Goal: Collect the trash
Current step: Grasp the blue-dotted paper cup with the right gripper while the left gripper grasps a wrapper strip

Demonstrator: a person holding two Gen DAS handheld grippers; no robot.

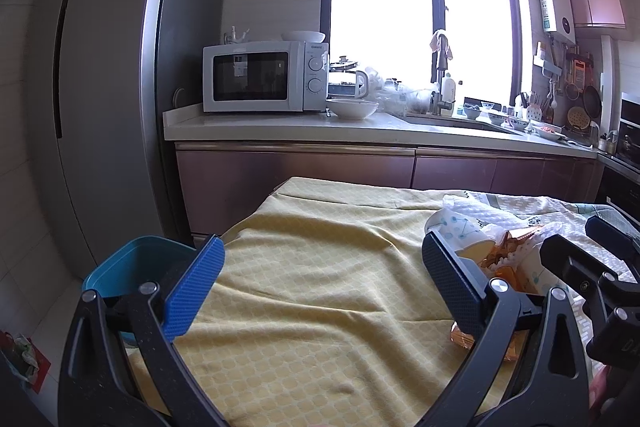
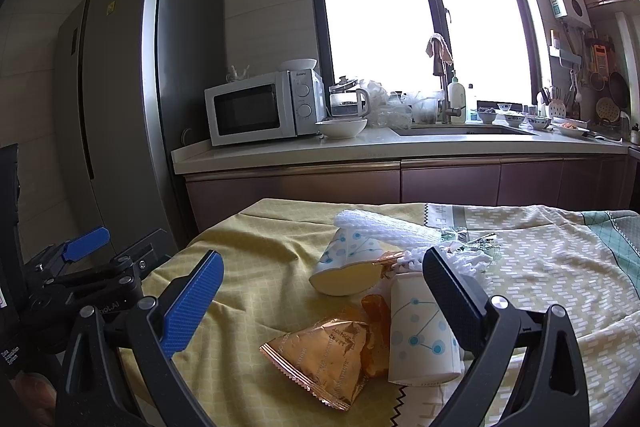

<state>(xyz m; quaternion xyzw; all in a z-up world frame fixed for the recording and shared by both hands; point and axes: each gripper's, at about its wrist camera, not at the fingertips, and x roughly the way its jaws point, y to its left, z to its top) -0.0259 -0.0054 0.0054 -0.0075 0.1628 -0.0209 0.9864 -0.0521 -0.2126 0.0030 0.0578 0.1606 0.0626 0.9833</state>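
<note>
Trash lies in a heap on a table under a yellow cloth [image 2: 256, 251]: a gold foil wrapper [image 2: 324, 359], a paper cup [image 2: 420, 335] on its side with blue dots, a second dotted cup [image 2: 348, 263] tipped over behind it, and white foam netting [image 2: 384, 227]. My right gripper [image 2: 324, 295] hovers open just above the wrapper and the near cup, holding nothing. My left gripper [image 1: 324, 279] is open over bare yellow cloth [image 1: 320, 267], left of the heap. The same cup [image 1: 456, 227] and wrapper [image 1: 508, 255] show beyond its right finger. A blue bin [image 1: 132, 267] stands off the table's left edge.
The right gripper [image 1: 600, 267] shows at the right edge of the left wrist view. A kitchen counter [image 2: 360, 147] with a microwave [image 2: 260, 107], bowls and a sink runs behind the table. A tall fridge [image 2: 132, 87] stands at the left. A patterned cloth [image 2: 552, 259] covers the table's right part.
</note>
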